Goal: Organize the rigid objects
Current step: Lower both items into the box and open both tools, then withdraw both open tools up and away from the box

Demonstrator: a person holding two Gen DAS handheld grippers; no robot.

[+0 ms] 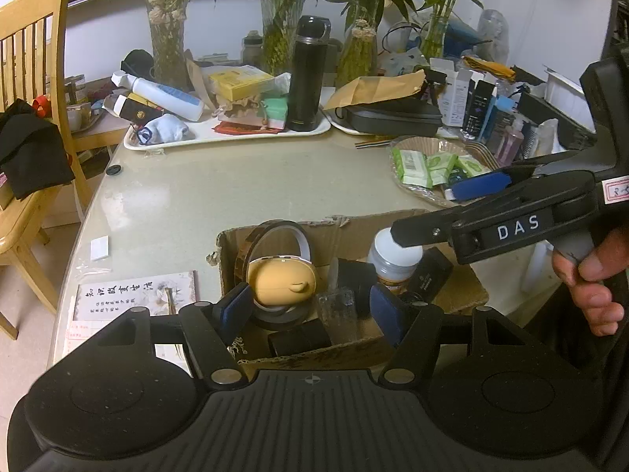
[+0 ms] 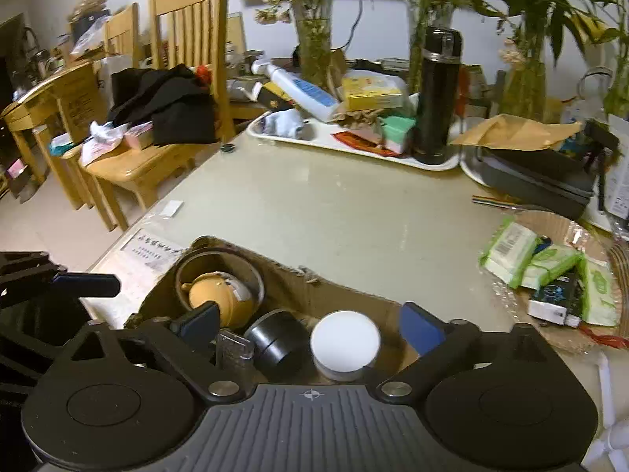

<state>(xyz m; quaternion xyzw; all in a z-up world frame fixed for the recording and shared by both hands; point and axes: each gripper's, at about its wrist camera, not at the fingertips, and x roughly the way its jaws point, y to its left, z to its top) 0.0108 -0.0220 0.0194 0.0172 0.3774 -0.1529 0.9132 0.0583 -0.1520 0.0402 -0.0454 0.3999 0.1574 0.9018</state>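
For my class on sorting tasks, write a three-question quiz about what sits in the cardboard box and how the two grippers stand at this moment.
1. True or false: the white-lidded jar stands inside the cardboard box.
2. Which thing does the roll of tape ring?
A. the black flask
B. the yellow toy
C. the white tray
3. Fill in: the right gripper has its jaws ____, with nothing pressed between the pads.

Key
1. True.
2. B; the toy sits in the roll's opening.
3. Open. The left gripper is also apart and grips nothing.
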